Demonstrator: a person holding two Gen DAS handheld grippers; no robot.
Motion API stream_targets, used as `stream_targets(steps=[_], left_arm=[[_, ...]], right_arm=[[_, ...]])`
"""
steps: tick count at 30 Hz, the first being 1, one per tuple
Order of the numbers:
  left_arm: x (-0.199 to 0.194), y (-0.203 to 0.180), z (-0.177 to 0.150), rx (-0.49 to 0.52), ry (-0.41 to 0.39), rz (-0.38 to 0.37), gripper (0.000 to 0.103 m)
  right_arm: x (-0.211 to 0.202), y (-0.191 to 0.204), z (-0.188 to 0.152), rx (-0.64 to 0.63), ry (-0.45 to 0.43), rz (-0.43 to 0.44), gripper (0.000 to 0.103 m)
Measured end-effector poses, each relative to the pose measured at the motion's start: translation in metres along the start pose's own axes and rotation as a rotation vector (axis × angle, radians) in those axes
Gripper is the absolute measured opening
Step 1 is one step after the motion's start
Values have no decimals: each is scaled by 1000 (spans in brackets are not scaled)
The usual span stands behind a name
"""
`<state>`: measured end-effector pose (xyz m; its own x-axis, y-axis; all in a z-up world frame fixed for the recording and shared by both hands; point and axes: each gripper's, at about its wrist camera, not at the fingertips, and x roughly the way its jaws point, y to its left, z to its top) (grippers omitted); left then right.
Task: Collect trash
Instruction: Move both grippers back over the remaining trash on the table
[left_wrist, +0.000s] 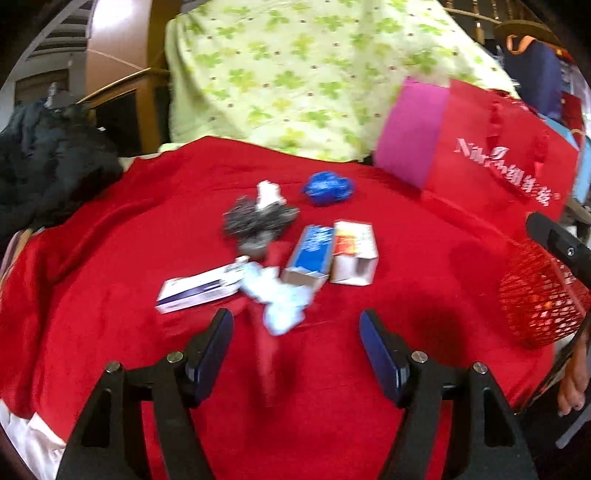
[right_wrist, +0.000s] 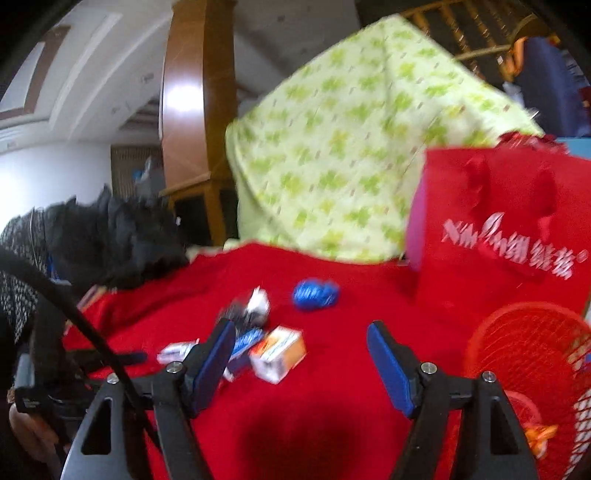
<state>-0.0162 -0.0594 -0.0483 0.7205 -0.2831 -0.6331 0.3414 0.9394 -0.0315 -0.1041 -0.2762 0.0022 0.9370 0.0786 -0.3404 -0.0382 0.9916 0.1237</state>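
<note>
Two claws, the left claw (left_wrist: 296, 347) and the right claw (right_wrist: 301, 360), both stand apart with nothing between them, above the red cloth (left_wrist: 110, 295). Only the left view shows the crumpled white paper (left_wrist: 279, 299); only the right view looks into the red basket (right_wrist: 532, 354). The trash lies mid-cloth: small boxes (left_wrist: 354, 253), a blue wad (left_wrist: 327, 187) and a grey wad (left_wrist: 255, 221).

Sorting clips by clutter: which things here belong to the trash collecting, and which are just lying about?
Job: red mesh basket; blue wrapper; crumpled tissue; three small boxes, e.g. orange-and-white box; grey-black wad.
Lying about: red gift bag; green-patterned cloth; black garment.
</note>
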Motion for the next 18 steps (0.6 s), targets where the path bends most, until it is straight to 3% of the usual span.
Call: stream_targets(steps=[7,18], left_arm=[[16,54,-27,-87,60,65,72],[30,99,-38,-177,75,105,72]], right_arm=[[51,0,-17,91,201,-1,77],[85,12,-31,145,322,44,77]])
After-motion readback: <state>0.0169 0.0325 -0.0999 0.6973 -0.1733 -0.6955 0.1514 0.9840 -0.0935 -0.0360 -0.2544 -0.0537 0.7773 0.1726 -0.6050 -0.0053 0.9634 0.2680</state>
